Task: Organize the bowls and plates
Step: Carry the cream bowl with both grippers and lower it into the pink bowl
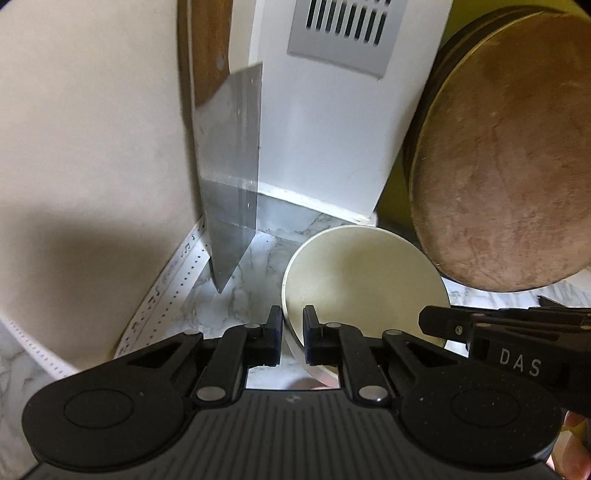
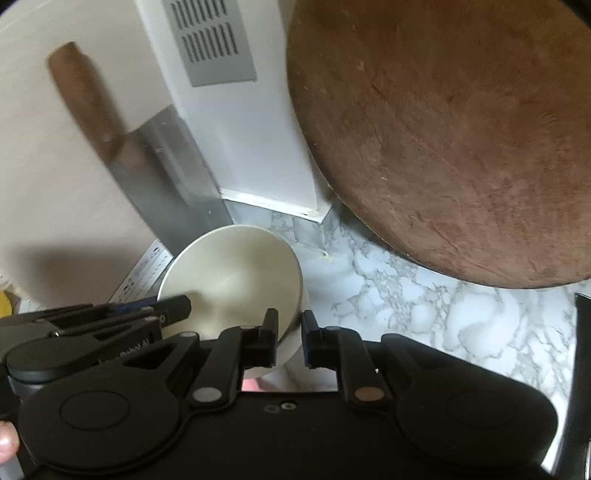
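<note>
A cream bowl (image 1: 362, 273) stands on the marble counter (image 1: 236, 295) in a corner. My left gripper (image 1: 293, 334) straddles the bowl's left rim, one finger outside and one inside, jaws nearly closed on it. My right gripper (image 2: 289, 338) straddles the bowl's (image 2: 232, 277) right rim the same way. Each gripper shows in the other's view: the right one (image 1: 498, 325) at the bowl's right, the left one (image 2: 110, 317) at its left.
A cleaver (image 1: 231, 173) with a wooden handle leans blade-down against the beige wall at the left. A large round wooden chopping board (image 1: 506, 166) leans at the right, close over the bowl. A white column with a grey vent (image 1: 343, 33) stands behind.
</note>
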The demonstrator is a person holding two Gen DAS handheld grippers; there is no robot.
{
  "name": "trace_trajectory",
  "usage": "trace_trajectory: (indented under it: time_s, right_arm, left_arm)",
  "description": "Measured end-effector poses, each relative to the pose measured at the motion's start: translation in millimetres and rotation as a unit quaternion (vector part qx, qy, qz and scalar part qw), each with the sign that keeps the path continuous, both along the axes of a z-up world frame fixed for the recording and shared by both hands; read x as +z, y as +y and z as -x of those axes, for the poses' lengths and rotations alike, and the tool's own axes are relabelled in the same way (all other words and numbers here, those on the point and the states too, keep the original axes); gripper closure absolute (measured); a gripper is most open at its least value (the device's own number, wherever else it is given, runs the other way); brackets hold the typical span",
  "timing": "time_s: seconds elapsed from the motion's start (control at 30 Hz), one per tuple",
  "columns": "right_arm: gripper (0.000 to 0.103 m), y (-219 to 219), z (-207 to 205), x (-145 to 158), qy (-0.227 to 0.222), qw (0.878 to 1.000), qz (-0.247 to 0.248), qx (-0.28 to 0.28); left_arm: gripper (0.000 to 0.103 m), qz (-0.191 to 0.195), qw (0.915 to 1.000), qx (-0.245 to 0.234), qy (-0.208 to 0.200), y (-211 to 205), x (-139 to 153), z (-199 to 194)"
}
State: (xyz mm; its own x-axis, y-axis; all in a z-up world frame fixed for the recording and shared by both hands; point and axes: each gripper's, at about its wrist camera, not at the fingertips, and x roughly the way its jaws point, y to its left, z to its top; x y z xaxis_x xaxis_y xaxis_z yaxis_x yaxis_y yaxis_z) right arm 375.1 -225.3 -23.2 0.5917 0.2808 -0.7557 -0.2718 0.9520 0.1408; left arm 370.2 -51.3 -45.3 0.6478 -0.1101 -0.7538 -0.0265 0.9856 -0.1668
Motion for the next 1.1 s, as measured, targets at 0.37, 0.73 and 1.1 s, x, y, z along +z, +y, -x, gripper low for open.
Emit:
trace_trajectory:
  time_s: [0.37, 0.73, 1.1]
  right_arm:
    - [0.09, 0.6, 72.3, 23.8, -0.022, 1.0, 0.004, 0.01]
    - [0.09, 7.9, 140.1, 28.7, -0.026, 0.999, 0.01, 0.025]
    - [0.089, 14.7, 189.5, 17.0, -0.014, 0.999, 0.004, 0.035]
  left_arm:
    - [0.092, -0.005, 0.9998, -0.013, -0.014, 2.3, 35.1, 62.3]
    - [0.092, -0.005, 0.9998, -0.014, -0.012, 11.7, 51.4, 132.0]
    - [0.092, -0.009, 0.9998, -0.015, -0.002, 22.9, 51.6, 185.8]
